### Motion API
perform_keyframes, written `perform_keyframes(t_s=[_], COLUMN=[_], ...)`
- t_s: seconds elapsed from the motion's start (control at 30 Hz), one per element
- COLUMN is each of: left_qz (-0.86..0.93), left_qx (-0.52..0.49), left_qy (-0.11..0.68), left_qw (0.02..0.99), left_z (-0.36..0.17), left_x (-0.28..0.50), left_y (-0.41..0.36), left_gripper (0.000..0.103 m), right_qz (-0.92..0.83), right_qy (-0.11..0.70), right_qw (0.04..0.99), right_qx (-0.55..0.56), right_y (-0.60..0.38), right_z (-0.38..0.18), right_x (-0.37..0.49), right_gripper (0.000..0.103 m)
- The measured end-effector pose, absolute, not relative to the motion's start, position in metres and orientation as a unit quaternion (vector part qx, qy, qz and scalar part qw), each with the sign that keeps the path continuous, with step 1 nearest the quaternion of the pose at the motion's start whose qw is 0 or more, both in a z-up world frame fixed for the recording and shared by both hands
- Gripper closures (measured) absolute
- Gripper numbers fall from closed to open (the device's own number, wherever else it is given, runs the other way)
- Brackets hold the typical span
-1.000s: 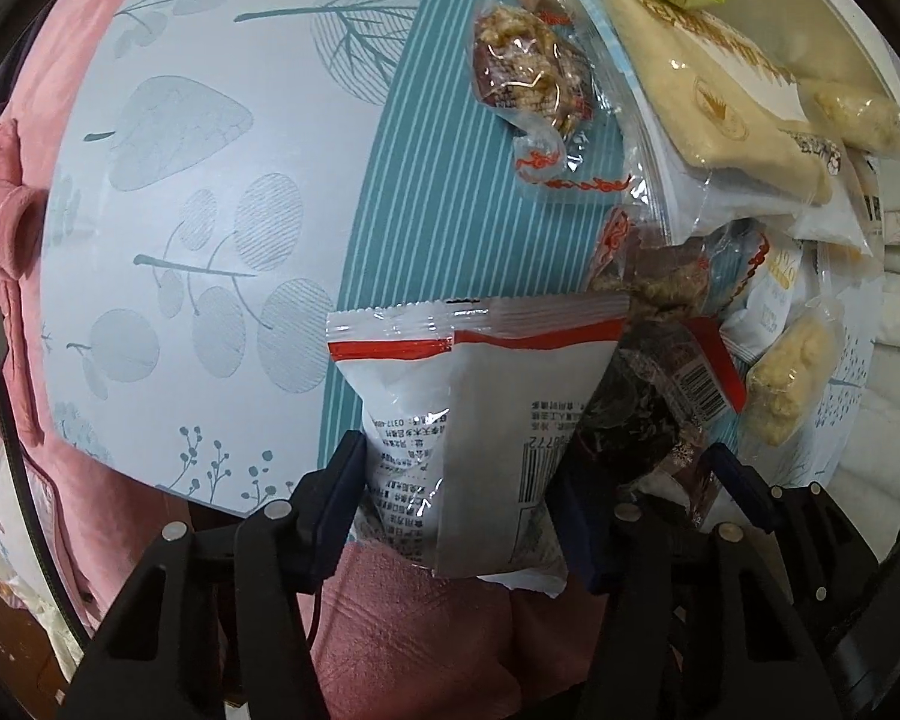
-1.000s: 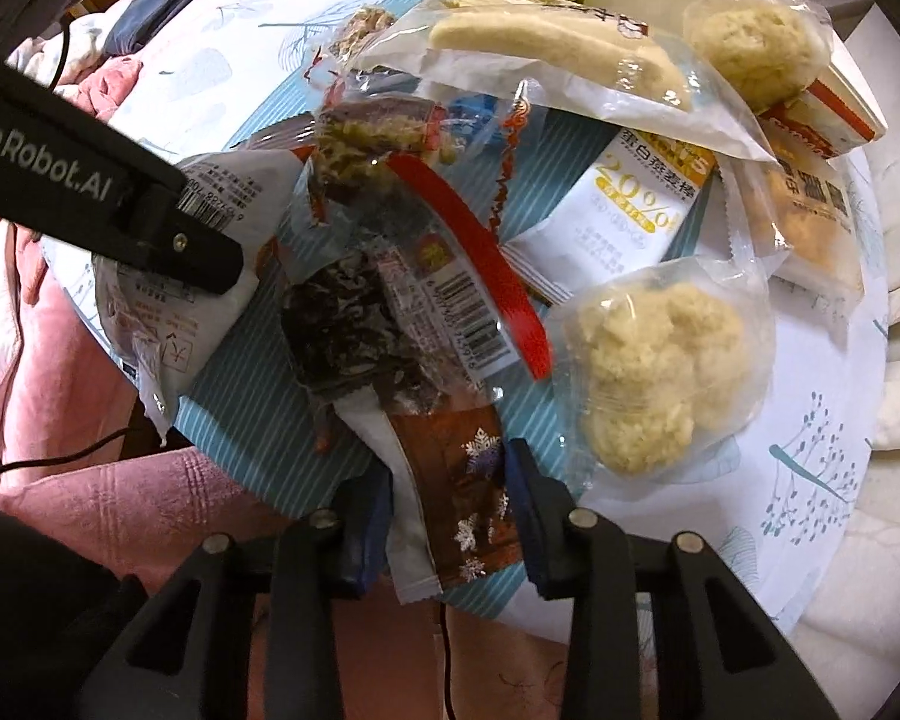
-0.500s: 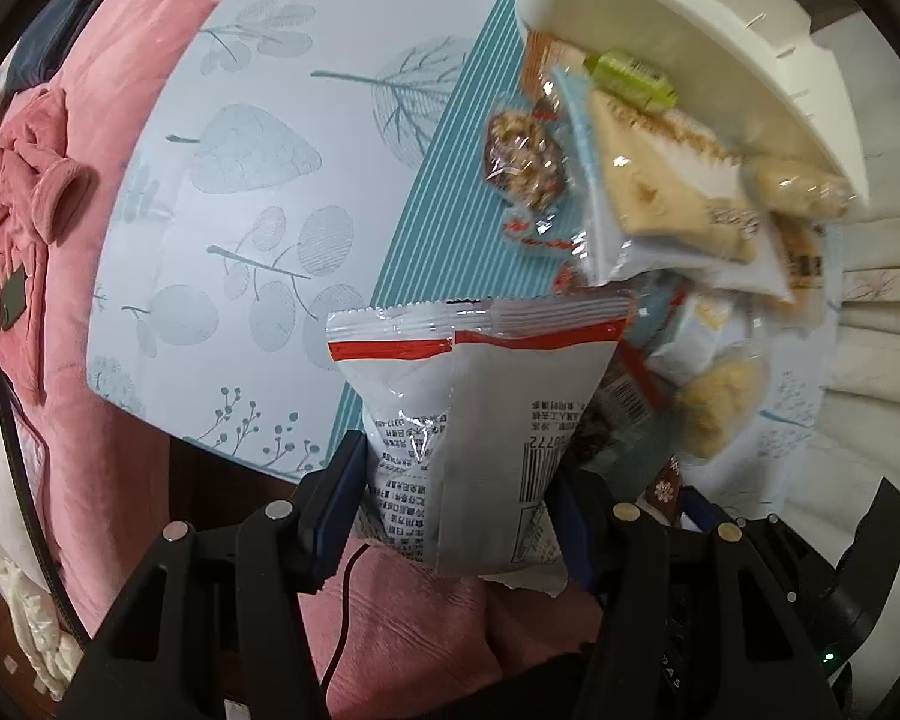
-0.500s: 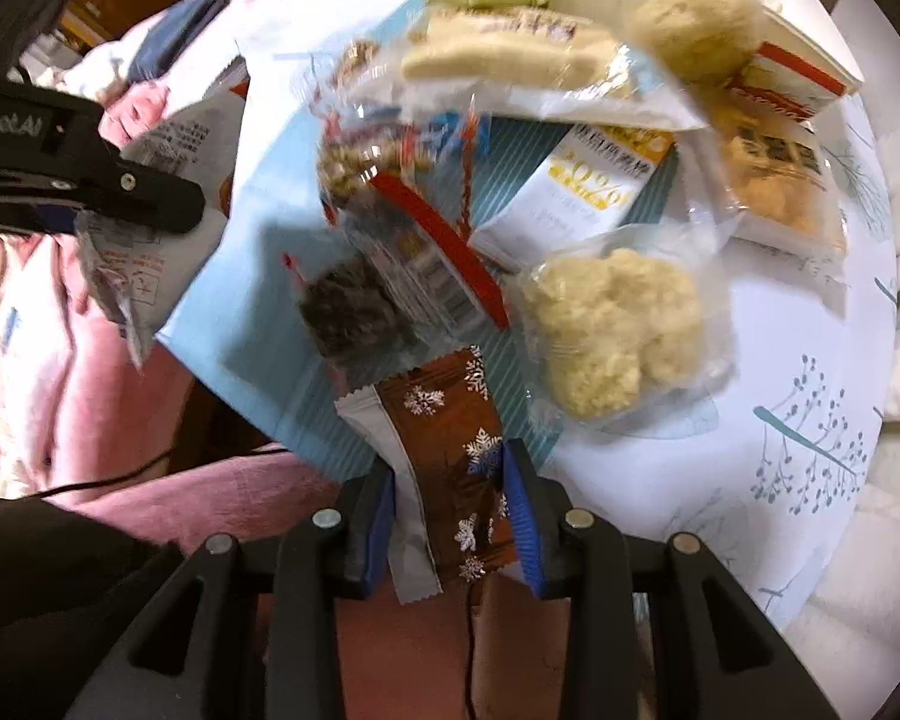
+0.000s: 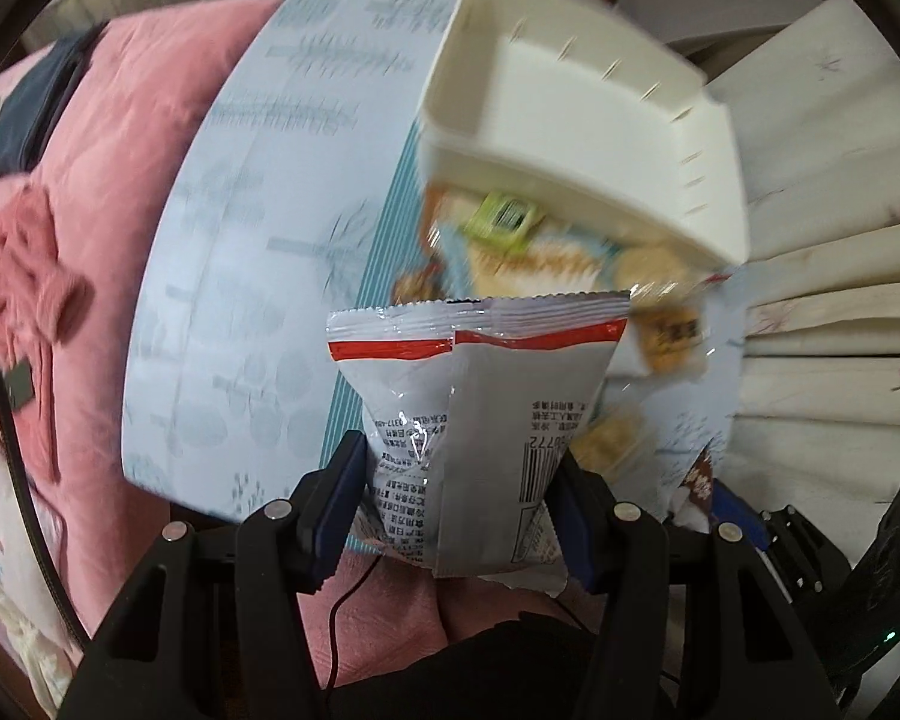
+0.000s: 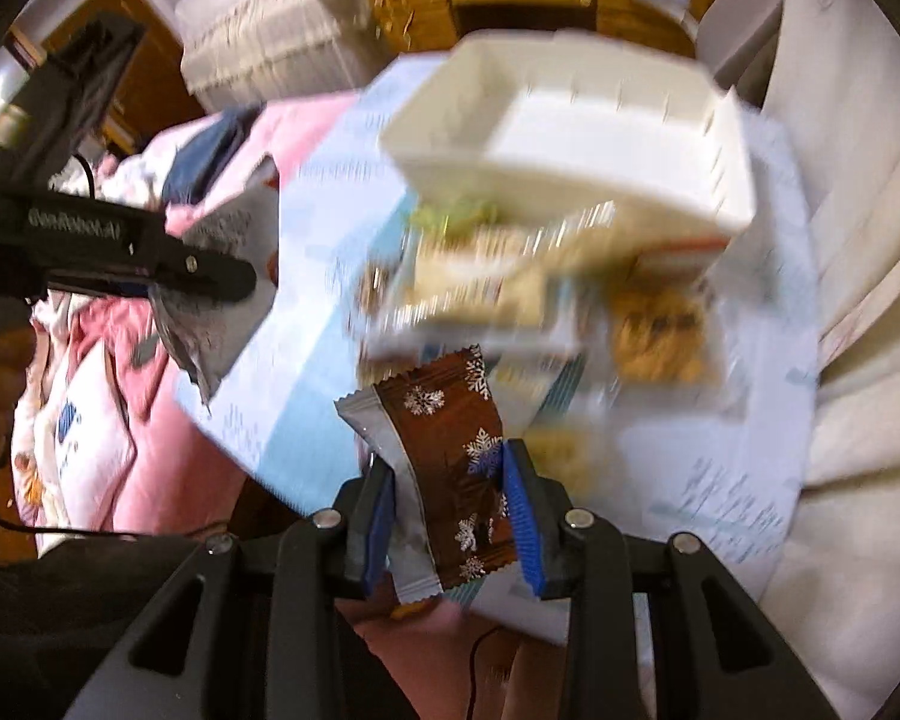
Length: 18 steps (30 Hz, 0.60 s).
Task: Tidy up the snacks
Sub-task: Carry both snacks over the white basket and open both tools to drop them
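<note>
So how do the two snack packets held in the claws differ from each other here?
The white packet in the left claw is wide and puffy, and it has a red stripe and black print. The brown packet in the right claw is narrower and slimmer, with white snowflakes and a silver edge. The left claw's jaws therefore stand wider apart than the right's. Both packets are sealed, pinched near the lower end and held above the table.
</note>
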<state>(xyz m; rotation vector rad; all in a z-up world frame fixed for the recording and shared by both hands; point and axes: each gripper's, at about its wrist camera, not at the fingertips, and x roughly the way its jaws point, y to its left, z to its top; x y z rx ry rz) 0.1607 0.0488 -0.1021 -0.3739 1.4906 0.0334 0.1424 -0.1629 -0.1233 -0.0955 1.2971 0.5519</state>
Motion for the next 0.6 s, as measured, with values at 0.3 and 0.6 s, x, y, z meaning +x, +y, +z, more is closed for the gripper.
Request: perform_keyframes(t_s=[0.3,0.6], left_qz=[-0.012,-0.038], left_qx=[-0.139,-0.141], left_qy=[0.618,0.571], left_qw=[0.774,0.808], left_z=[-0.045,-0.016], left_x=[0.217,0.264], left_y=[0.049,0.053], left_gripper=[0.046,0.046], right_qz=[0.222,0.174], right_qy=[0.512,0.459], right_qw=[0.829,0.871], right_qx=[-0.034,0.025], right_y=[-0.171,-0.182], right_z=[-0.061,-0.035], right_x=[0.200,0.258], right_gripper=[0.068,0.068])
